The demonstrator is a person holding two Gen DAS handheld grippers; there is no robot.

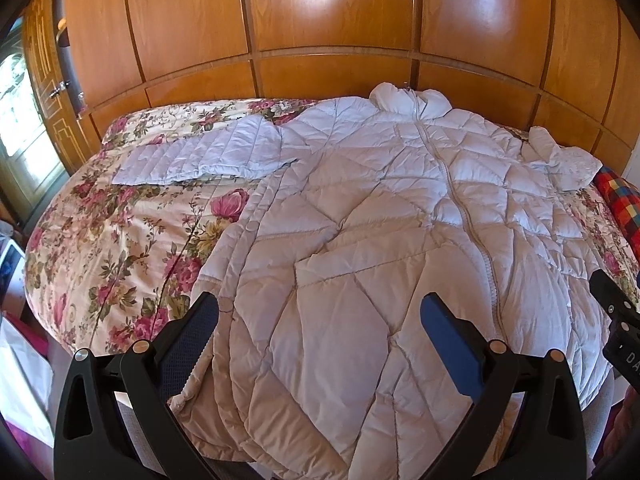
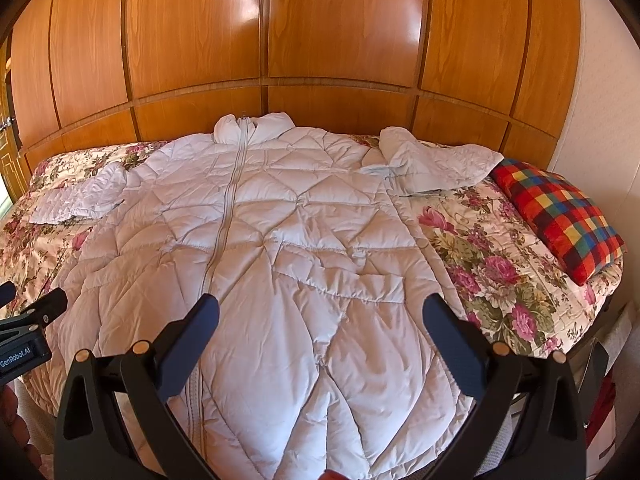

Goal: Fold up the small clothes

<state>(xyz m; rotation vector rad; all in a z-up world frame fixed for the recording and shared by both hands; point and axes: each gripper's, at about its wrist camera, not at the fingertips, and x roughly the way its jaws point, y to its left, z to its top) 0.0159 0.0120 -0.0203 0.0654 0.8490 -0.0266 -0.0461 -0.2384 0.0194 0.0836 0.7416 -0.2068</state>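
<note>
A long white quilted coat [image 1: 380, 220] lies flat and zipped, front up, on the bed, collar toward the wooden wall and hem toward me; it also shows in the right wrist view [image 2: 280, 240]. Its left sleeve [image 1: 200, 156] lies spread to the left. Its right sleeve [image 2: 432, 160] lies crumpled to the right. My left gripper [image 1: 320, 312] is open and empty above the coat's lower left part. My right gripper [image 2: 320, 312] is open and empty above the coat's lower right part. The right gripper's edge [image 1: 612, 304] shows at the right of the left wrist view.
The bed has a floral bedspread [image 1: 120, 240] and stands against a wooden panelled wall [image 1: 328, 20]. A red checked pillow [image 2: 560, 216] lies at the bed's right side. A door and window [image 1: 20, 100] are at the far left. White bags [image 1: 20, 380] sit by the bed's left.
</note>
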